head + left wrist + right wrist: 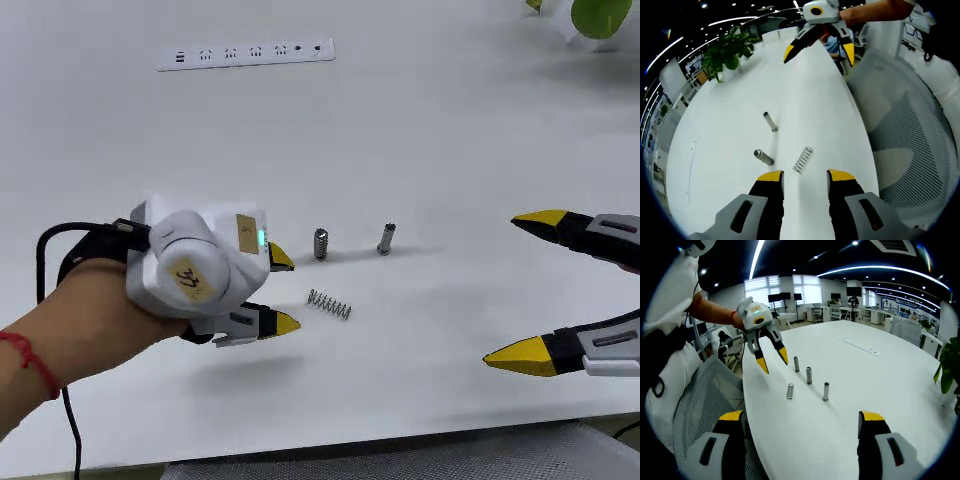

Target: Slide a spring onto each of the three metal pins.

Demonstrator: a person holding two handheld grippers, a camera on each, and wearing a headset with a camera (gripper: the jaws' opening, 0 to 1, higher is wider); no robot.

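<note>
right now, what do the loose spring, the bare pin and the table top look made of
The loose spring: thin coiled wire, likely steel, dull grey.
The bare pin: solid metal, smooth silvery sheen, probably steel.
The table top: smooth matte white, maybe laminate; no grain shows.

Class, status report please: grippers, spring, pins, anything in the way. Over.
Left gripper open, empty. Right gripper open, empty. Loose spring lying flat by the left tips; one pin bare. Nothing between grippers and spring.
</note>
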